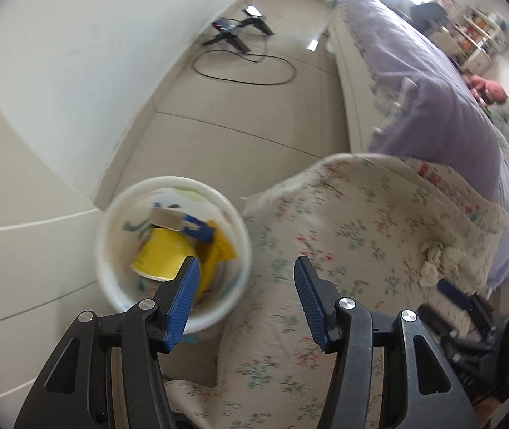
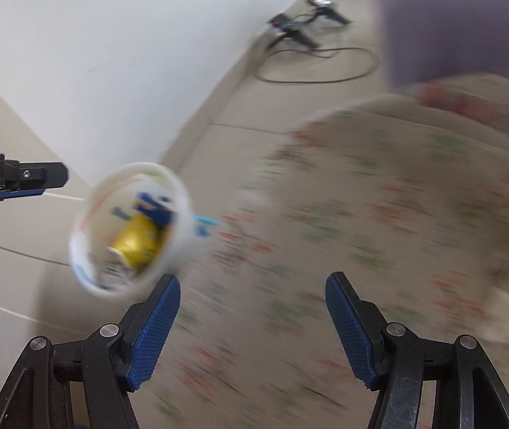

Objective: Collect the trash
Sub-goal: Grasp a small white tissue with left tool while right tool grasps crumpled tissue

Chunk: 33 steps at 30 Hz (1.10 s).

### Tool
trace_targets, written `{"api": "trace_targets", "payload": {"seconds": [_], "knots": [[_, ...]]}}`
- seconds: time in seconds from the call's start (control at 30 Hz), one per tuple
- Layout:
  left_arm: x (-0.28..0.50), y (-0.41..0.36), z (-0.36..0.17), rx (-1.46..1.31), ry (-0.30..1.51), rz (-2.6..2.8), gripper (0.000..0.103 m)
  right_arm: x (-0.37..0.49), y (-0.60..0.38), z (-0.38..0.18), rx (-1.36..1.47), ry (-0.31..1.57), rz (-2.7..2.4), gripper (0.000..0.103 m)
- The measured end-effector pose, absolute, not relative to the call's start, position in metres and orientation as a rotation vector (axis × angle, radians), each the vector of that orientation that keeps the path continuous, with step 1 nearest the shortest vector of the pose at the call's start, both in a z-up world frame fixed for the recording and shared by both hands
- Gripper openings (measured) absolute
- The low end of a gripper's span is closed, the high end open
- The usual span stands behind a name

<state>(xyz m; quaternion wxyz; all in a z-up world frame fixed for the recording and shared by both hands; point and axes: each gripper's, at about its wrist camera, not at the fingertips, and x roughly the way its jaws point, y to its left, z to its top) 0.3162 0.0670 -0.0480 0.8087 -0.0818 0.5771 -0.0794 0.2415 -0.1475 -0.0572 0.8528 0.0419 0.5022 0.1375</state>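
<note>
Left gripper (image 1: pixel 245 271): blue ribbed fingers spread wide apart, nothing between them; it hangs above the edge of the floral blanket, with its left finger overlapping the rim of the bin in the left wrist view.

Right gripper (image 2: pixel 252 287): fingers likewise spread wide and holding nothing, poised over the floral blanket; this view is heavily blurred.

Left gripper seen from the right wrist (image 2: pixel 22 178): a black body with a blue finger, entering from the left edge, level with the bin and apart from it.

Bin (image 1: pixel 111 268): a round white container standing on the floor, just beside the blanket-covered bed corner, open at the top.

Trash in the bin: a yellow package (image 1: pixel 161 254) lies tilted inside, with a blue-and-grey carton (image 1: pixel 183 223) resting above it.

Crumpled tissue (image 1: pixel 436 255): white, lying on the floral blanket to the right of the left gripper, well apart from the bin.

Floral blanket (image 1: pixel 344 221): cream cloth with small red and green flowers, draped over the near corner of the bed.

Purple bedspread (image 1: pixel 415 82): covers the bed beyond the blanket.

Floor (image 1: pixel 240 114): pale tiles; a black cable loop (image 1: pixel 243 68) lies near the wall, far from the bin.
</note>
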Motion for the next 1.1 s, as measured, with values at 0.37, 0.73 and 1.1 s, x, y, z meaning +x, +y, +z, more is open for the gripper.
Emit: {"api": "trace_targets", "payload": {"seconds": [0.37, 0.73, 1.1], "knots": [[0.297, -0.077, -0.066, -0.030, 1.289, -0.392, 0.059, 0.216, -0.345, -0.061, 0.265, 1.042, -0.053, 0.072], [0.290, -0.156, -0.088, 0.048, 1.333, -0.466, 0.059, 0.263, -0.316, -0.098, -0.012, 1.111, -0.042, 0.072], [0.295, -0.185, -0.096, 0.011, 1.351, -0.498, 0.059, 0.263, -0.331, -0.091, 0.041, 1.122, -0.076, 0.020]]}}
